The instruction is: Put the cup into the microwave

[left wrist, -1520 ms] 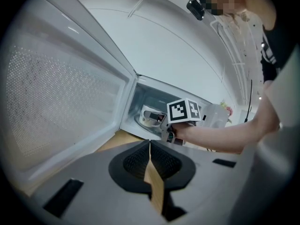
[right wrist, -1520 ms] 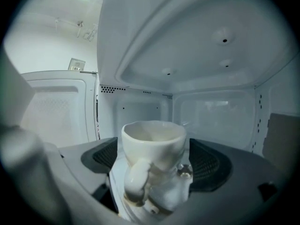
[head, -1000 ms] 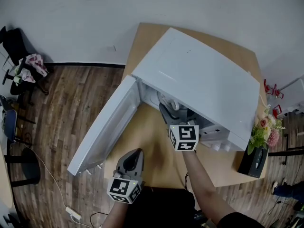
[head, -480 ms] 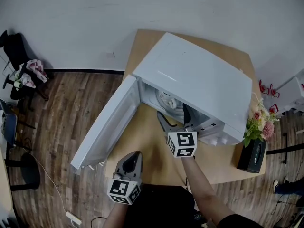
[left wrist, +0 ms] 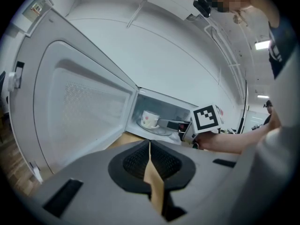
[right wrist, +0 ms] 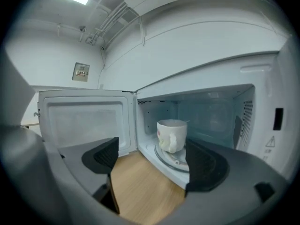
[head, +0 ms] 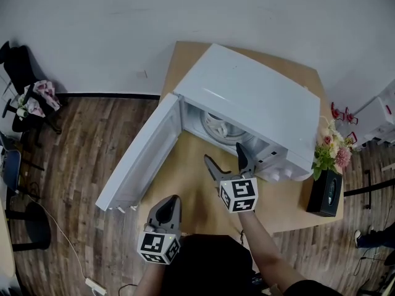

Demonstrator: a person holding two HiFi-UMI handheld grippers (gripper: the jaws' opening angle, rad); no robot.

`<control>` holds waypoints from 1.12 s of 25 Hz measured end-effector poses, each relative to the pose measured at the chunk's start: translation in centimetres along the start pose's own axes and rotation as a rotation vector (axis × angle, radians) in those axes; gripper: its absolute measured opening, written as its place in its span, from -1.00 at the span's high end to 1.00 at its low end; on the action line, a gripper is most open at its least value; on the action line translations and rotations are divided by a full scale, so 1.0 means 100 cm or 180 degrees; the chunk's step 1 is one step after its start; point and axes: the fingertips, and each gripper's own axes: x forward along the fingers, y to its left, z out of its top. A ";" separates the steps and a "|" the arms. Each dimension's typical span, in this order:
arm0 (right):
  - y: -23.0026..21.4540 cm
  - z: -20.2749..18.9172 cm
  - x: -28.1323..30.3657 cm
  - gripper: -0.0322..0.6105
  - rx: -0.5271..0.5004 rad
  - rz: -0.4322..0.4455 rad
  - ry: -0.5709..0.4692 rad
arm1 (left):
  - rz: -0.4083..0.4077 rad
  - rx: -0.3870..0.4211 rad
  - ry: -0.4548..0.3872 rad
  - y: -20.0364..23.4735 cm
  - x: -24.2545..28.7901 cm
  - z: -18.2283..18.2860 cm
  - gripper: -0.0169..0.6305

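Note:
The white cup (right wrist: 172, 135) with a flower print stands upright on the glass turntable inside the white microwave (head: 259, 97); it also shows as the cup (left wrist: 150, 119) and the cup (head: 217, 126). The microwave door (head: 145, 156) hangs wide open to the left. My right gripper (head: 225, 156) is open just outside the cavity, above the wooden table (head: 185, 177), with nothing between its fingers; in its own view the right gripper (right wrist: 152, 158) frames the cup from a short distance. My left gripper (head: 166, 205) hangs shut near the table's front edge, and the left gripper (left wrist: 150, 146) holds nothing.
A bunch of flowers (head: 332, 156) in a black box (head: 324, 193) stands at the table's right end beside the microwave. Left of the table is wooden floor with a chair holding clothes (head: 31, 97). The open door overhangs the table's left edge.
My right gripper has drawn back out of the microwave cavity toward me, open, leaving the cup on the turntable. The left gripper has barely moved.

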 end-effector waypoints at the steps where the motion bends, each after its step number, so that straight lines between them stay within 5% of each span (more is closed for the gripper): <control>1: 0.001 -0.003 -0.006 -0.46 -0.0013 0.0008 0.0023 | 0.0000 0.0000 -0.0005 0.000 -0.002 -0.001 0.93; 20: 0.042 -0.043 -0.112 -0.46 0.0853 0.0121 0.0318 | -0.0167 0.0031 -0.0029 -0.022 -0.021 -0.008 0.93; 28: 0.053 -0.048 -0.152 -0.45 0.0984 0.0164 0.0391 | -0.0240 0.0091 -0.0063 -0.031 -0.017 -0.002 0.93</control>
